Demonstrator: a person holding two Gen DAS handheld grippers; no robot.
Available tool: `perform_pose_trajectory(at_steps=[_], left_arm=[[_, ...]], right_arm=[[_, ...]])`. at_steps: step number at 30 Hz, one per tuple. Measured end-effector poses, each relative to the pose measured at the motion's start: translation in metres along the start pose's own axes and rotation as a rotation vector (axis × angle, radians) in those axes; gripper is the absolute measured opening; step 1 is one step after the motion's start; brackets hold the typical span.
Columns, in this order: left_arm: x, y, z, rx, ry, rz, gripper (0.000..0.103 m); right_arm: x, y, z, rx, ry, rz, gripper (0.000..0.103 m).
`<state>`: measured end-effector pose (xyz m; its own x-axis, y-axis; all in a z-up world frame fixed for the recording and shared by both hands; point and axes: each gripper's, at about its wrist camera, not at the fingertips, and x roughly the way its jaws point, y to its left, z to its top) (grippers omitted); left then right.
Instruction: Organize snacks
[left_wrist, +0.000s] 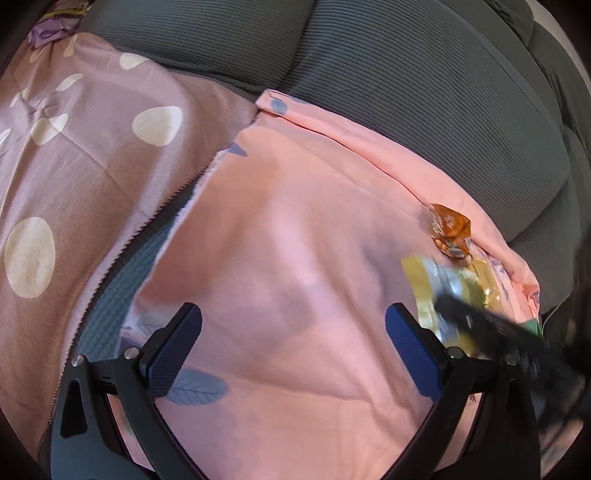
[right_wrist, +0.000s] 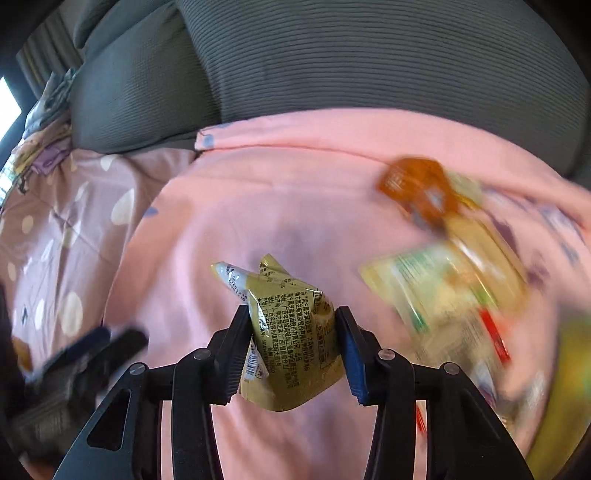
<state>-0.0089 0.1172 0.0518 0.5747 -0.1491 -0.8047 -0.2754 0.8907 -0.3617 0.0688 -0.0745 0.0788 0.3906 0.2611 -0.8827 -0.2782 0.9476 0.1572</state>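
Note:
My right gripper is shut on an olive-gold snack packet with printed text, held above the pink cloth. To its right lie an orange packet and a blurred yellow-green packet. My left gripper is open and empty over the pink cloth. In the left wrist view the orange packet and a yellow-silver packet lie at the right, partly hidden by the blurred right gripper. The left gripper shows blurred at the lower left of the right wrist view.
The pink cloth covers a grey ribbed sofa, whose backrest rises behind. A mauve cloth with cream dots lies to the left, also in the right wrist view.

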Motion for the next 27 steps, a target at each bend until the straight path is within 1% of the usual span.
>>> perform_pose_trajectory(at_steps=[2, 6, 9, 10, 11, 12, 14, 15, 18, 19, 20, 23, 27], left_arm=[[0.001, -0.007, -0.003, 0.023, 0.002, -0.008, 0.100], [0.003, -0.026, -0.012, 0.079, 0.016, -0.032, 0.099], [0.007, -0.038, -0.019, 0.111, 0.034, -0.061, 0.099], [0.007, -0.042, -0.022, 0.118, 0.038, -0.073, 0.099], [0.007, -0.045, -0.025, 0.124, 0.043, -0.081, 0.099], [0.007, -0.048, -0.027, 0.129, 0.048, -0.088, 0.099], [0.005, -0.051, -0.032, 0.135, 0.055, -0.102, 0.098], [0.005, -0.053, -0.034, 0.138, 0.060, -0.114, 0.098], [0.005, -0.054, -0.038, 0.103, 0.088, -0.196, 0.097], [0.006, -0.055, -0.039, 0.098, 0.101, -0.214, 0.096], [0.007, -0.056, -0.040, 0.100, 0.109, -0.223, 0.095], [0.010, -0.062, -0.043, 0.113, 0.117, -0.214, 0.093], [0.014, -0.072, -0.049, 0.143, 0.143, -0.240, 0.091]], right_arm=[[-0.006, -0.010, -0.020, 0.036, 0.028, -0.025, 0.048], [-0.005, -0.028, -0.050, 0.125, 0.076, -0.046, 0.048], [-0.003, -0.039, -0.065, 0.172, 0.078, -0.044, 0.049], [-0.003, -0.042, -0.067, 0.188, 0.069, -0.039, 0.051], [-0.004, -0.044, -0.069, 0.197, 0.052, -0.028, 0.058], [-0.006, -0.046, -0.070, 0.202, 0.045, -0.014, 0.069], [-0.014, -0.049, -0.070, 0.208, 0.014, 0.005, 0.078], [-0.019, -0.049, -0.070, 0.205, -0.006, 0.009, 0.080], [-0.031, -0.053, -0.071, 0.191, -0.051, -0.003, 0.080], [-0.033, -0.055, -0.072, 0.198, -0.062, -0.002, 0.081], [-0.035, -0.060, -0.073, 0.214, -0.069, 0.002, 0.081], [-0.037, -0.075, -0.073, 0.280, -0.081, 0.026, 0.081], [-0.042, -0.084, -0.075, 0.316, -0.116, 0.069, 0.081]])
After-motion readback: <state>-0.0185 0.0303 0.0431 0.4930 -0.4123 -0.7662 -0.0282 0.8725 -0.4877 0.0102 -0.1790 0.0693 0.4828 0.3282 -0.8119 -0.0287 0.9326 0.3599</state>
